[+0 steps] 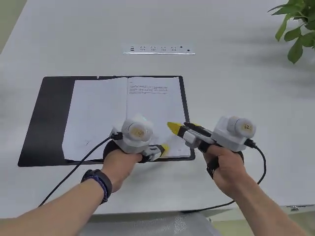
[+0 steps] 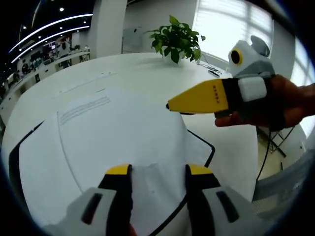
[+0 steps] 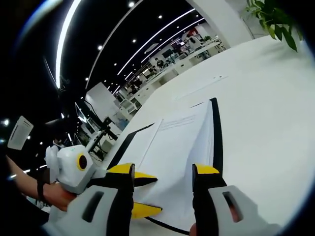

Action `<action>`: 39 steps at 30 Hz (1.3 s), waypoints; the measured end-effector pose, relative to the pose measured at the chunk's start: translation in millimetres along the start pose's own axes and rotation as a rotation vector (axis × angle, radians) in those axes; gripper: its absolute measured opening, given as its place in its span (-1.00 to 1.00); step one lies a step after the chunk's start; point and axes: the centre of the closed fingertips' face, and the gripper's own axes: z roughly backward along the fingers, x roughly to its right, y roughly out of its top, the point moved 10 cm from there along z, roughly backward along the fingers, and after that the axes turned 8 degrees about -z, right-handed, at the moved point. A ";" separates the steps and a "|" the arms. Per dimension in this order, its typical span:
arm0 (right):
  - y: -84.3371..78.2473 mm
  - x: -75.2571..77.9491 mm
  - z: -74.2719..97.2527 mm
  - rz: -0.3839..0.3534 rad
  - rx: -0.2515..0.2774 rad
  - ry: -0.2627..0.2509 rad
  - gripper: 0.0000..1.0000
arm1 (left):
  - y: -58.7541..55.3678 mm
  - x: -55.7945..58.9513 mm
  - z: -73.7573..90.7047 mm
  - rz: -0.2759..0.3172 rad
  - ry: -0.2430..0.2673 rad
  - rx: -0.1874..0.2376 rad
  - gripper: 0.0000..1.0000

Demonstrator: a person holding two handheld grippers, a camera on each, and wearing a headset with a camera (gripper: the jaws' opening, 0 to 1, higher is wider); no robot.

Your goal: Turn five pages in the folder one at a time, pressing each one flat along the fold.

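Observation:
The black folder lies open on the white table, a blank page on its left and a page with printed lines at the top on its right. My left gripper hovers low at the right page's bottom corner; its yellow-tipped jaws stand open with the paper below them. My right gripper is just right of it, over the page's right edge, and points left. Its jaws are open and hold nothing. The folder also lies ahead in the right gripper view.
A power strip is set into the table beyond the folder. A potted plant stands at the far right corner. Cables trail from both grippers toward the table's near edge.

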 end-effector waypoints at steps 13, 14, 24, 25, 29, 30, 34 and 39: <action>-13.8 1.8 11.2 -0.066 0.018 -0.003 -0.39 | 1.0 8.5 7.3 0.072 -0.025 -0.005 0.09; -14.1 1.8 12.0 -0.067 0.020 -0.003 -0.43 | 0.9 8.8 8.6 0.072 -0.026 -0.007 0.11; -21.1 -3.7 18.2 -0.087 0.032 0.003 -0.74 | 3.8 7.1 31.5 0.050 -0.022 -0.004 0.28; -21.5 -4.5 18.5 -0.089 0.033 0.004 -0.76 | 3.7 6.3 34.1 0.042 -0.018 -0.005 0.29; -21.9 -8.6 19.0 -0.092 0.052 0.010 -0.84 | 2.3 3.2 49.2 0.033 0.002 -0.002 0.32; -21.5 -9.4 18.4 -0.103 0.063 0.021 -0.86 | 2.0 3.5 51.9 0.030 0.007 -0.001 0.32; -21.4 -12.4 17.6 -0.110 0.070 0.026 -0.98 | 0.4 2.0 61.8 0.018 0.018 0.000 0.33; -22.1 -18.0 15.9 -0.112 0.068 0.038 -1.00 | -4.7 -6.0 75.1 0.021 0.040 0.008 0.32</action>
